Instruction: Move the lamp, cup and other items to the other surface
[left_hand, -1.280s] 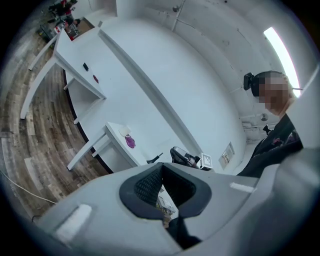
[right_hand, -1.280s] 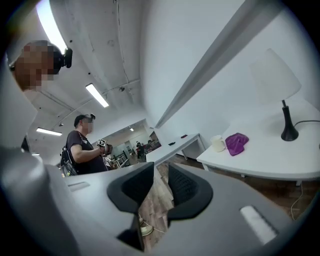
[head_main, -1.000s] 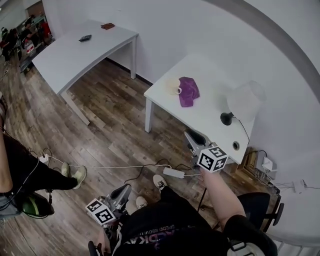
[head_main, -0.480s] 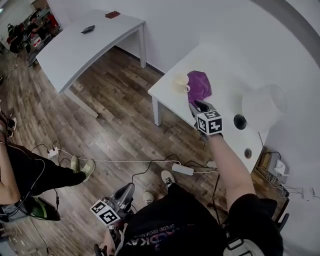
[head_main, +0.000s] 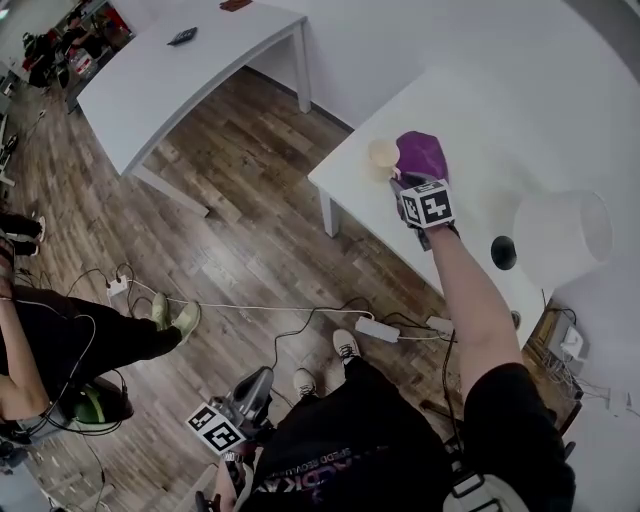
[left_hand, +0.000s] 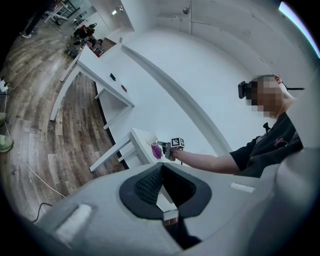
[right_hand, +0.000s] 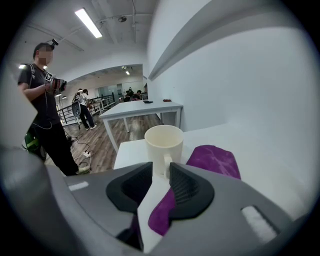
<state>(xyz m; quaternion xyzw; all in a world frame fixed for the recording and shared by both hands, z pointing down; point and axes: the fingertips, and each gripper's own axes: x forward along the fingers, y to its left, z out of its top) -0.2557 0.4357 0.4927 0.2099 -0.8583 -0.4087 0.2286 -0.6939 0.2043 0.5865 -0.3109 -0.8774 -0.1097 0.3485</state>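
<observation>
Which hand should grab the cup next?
Right. The right gripper is at the small white table, its empty jaws just opened wider, facing the handle of the cream cup. The left gripper hangs far away.

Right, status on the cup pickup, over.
Right gripper open, jaws just opening, lined up on cup handle, not gripping. Left gripper shut, empty. Purple cloth close beside cup.

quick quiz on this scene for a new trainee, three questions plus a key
1. True or false: the cup stands on the floor.
2. What lies right next to the cup? A book; B purple cloth; C plate.
3. Which gripper is at the cup, and how do its jaws stand?

Key: 1 false, it stands on the table. 2 B. 3 the right gripper: open, having just been opening, nothing gripped.
</observation>
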